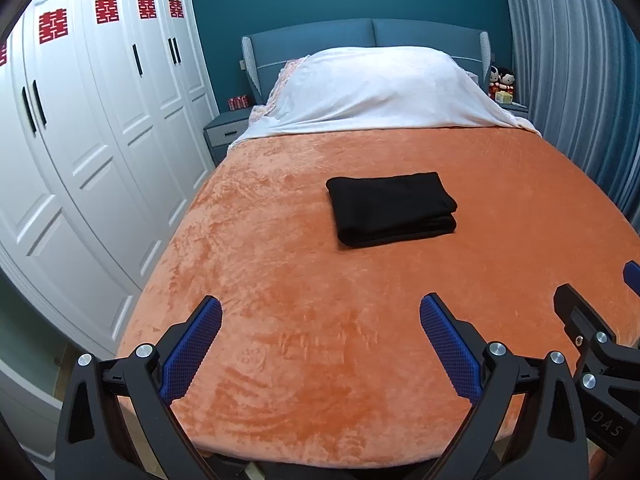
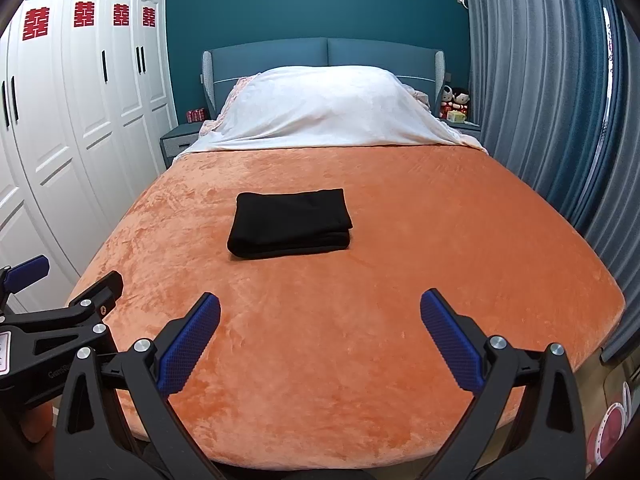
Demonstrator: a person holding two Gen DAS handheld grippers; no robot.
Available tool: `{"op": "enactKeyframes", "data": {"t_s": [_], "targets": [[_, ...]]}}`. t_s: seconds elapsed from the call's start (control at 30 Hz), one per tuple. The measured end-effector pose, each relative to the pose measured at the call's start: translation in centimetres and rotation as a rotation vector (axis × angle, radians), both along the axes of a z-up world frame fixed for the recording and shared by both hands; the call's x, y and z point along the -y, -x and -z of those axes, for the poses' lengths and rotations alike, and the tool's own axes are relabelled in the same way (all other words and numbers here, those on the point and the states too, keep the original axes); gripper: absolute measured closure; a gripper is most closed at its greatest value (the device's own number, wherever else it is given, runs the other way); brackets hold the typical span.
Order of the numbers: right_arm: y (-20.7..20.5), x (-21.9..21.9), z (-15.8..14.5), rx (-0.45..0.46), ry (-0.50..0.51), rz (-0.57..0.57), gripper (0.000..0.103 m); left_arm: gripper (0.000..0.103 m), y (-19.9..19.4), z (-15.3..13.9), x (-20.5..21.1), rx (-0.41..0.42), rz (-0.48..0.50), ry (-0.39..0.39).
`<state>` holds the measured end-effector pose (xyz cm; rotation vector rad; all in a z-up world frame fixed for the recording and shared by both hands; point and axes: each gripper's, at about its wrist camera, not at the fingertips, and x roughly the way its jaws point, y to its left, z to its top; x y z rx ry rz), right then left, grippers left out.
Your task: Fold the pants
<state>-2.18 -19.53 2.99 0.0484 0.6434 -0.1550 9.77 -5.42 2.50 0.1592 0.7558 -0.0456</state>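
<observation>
While pants (image 1: 392,209) lie folded, left tool (image 1: 320,344) spread, right tool (image 2: 320,340) spread, both level.

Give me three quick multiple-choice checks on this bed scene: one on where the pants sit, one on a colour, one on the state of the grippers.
1. Where are the black pants?
A. on the orange blanket
B. on the white cover
C. in the left gripper

2. What colour are the gripper pads?
A. red
B. blue
C. grey

3. How do the left gripper and right gripper stand?
A. both shut on cloth
B. one open, one shut
C. both open, holding nothing

Answers: 1 A, the folded stack lies on the orange blanket, short of the white cover. 2 B, the ribbed pads are blue. 3 C, each pair of fingers is spread wide over bare blanket.
</observation>
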Motion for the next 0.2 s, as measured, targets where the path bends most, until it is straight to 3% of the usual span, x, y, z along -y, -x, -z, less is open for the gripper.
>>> {"op": "enactKeyframes", "data": {"t_s": [0.2], "targets": [[0.36,0.31,-0.41,0.01,-0.003,0.011,0.005,0.005,0.06,0.02,-0.45,-0.037,-0.006,0.042]]}}
